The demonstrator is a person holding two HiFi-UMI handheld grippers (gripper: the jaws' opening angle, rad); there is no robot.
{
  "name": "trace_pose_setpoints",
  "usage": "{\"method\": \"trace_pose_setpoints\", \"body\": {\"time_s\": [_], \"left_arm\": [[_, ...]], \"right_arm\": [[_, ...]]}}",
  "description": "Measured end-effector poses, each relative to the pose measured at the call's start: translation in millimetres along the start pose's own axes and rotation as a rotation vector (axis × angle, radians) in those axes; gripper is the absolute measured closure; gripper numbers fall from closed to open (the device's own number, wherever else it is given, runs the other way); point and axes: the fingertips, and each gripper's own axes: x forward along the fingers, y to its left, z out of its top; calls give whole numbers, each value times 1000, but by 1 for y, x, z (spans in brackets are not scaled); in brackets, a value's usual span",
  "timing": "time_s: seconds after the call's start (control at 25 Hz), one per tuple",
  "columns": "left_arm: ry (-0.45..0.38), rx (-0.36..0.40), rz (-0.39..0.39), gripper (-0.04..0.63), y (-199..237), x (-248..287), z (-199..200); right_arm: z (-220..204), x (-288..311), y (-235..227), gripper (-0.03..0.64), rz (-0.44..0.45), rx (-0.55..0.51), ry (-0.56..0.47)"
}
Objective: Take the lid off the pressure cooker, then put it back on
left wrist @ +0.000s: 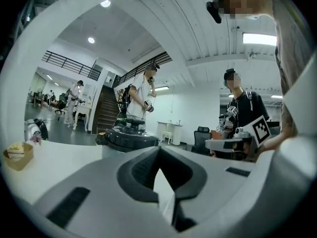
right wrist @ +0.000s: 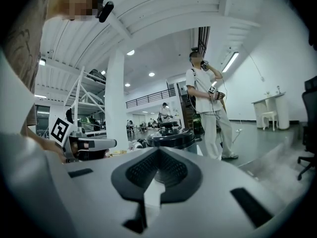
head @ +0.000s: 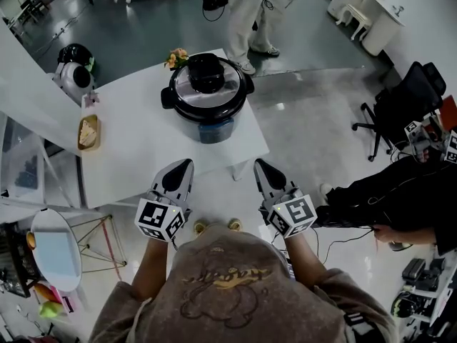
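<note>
Left hand-held gripper [head: 183,167]: jaws fully together, nothing between the pads. Right hand-held gripper [head: 261,166]: same, closed and empty. Both point roughly level toward the pressure cooker [head: 207,113], side by side at the near edge of the white surface [head: 136,156], well apart from the cooker and not touching it.

Cooker stands upright toward the far side of the surface. The lid [head: 214,91] is seated on the pot, its black knob [head: 206,72] centred on top and black side handles showing left and right.

Also on the surface: a small wooden dish [head: 88,132] at the left edge, flowers [head: 176,57] just behind the cooker. A person [head: 250,13] stands beyond the surface.
</note>
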Motion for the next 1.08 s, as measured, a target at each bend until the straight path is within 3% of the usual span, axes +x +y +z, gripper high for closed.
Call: {"method": "trace_pose_setpoints", "body": {"time_s": [1.08], "left_arm": [[11, -38, 19, 592, 6, 8, 0]], "right_arm": [[-3, 16, -8, 621, 10, 3, 16]]}}
